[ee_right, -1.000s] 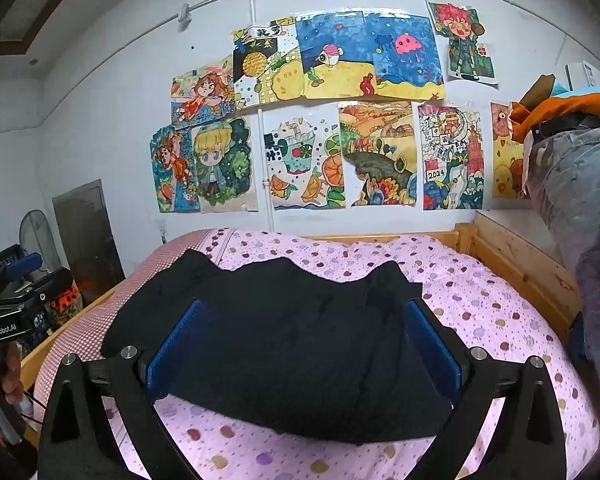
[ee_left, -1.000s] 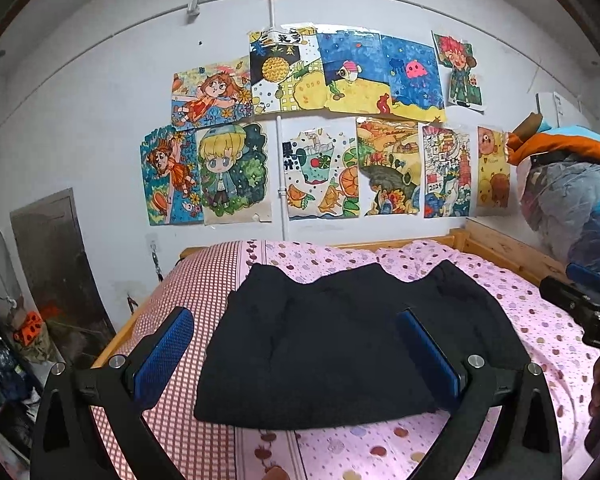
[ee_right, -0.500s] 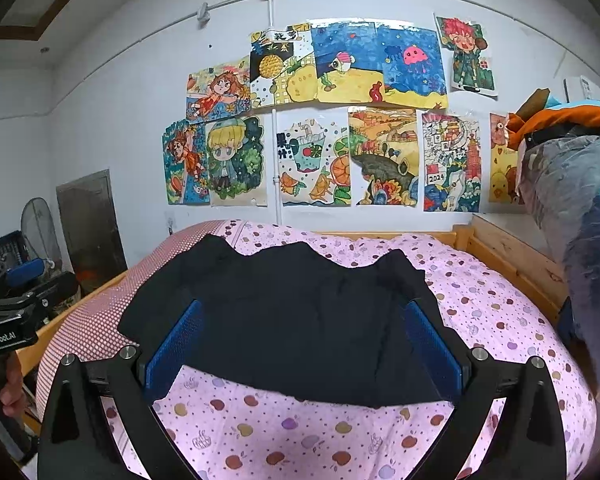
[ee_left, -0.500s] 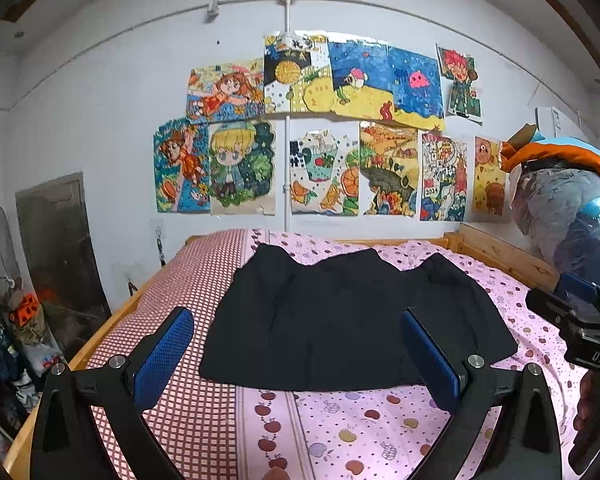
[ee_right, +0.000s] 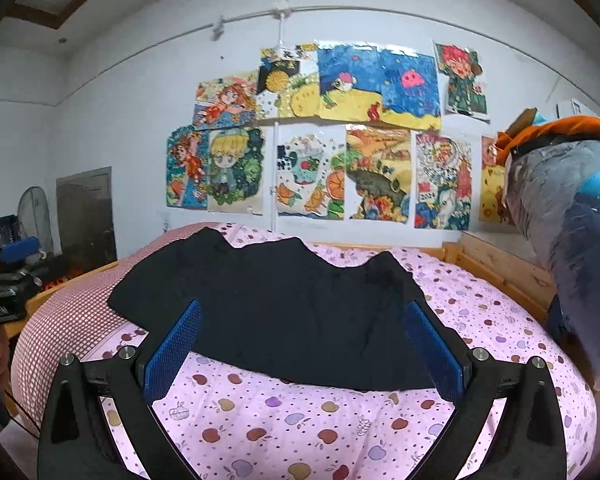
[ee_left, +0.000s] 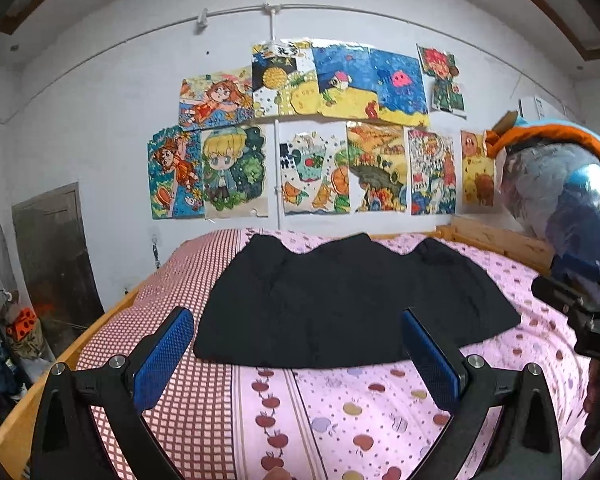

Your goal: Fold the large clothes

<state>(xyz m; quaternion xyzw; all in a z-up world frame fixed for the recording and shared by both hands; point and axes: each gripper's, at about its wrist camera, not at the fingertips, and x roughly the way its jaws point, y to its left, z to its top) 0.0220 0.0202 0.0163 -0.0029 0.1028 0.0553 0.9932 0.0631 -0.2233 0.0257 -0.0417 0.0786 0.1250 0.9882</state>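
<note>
Two grippers: both held above the near end of the bed, neither touching any cloth.
Left gripper [ee_left: 298,350]: blue-padded fingers [ee_left: 162,354] spread wide apart, nothing between them; it hangs over the seam where the red-checked sheet [ee_left: 188,280] meets the pink apple-print sheet [ee_left: 340,412].
Right gripper [ee_right: 302,346]: fingers likewise parted and empty, poised over the pink sheet [ee_right: 300,420] near the garment's front edge.
Black garment [ee_left: 340,304]: lying spread on the bed [ee_left: 496,240], folded flat with a straight near edge and a wavy far edge (three humps toward the wall); seen from the right wrist [ee_right: 284,304] its left corner overlaps the checked sheet [ee_right: 60,312].
Bed frame: pale wood, its rail showing at the far right and along the left side.
Wall: white, covered with a cluster of bright children's paintings [ee_left: 320,140] above the head of the bed.
Right side: a bundle wrapped in clear plastic [ee_left: 560,200] with orange fabric on top.
Left side: a grey metal door [ee_left: 56,256] and a standing fan [ee_right: 34,216], with clutter below them.
Other rig: the right gripper's black body [ee_left: 580,316] shows at the edge of the left wrist view.
</note>
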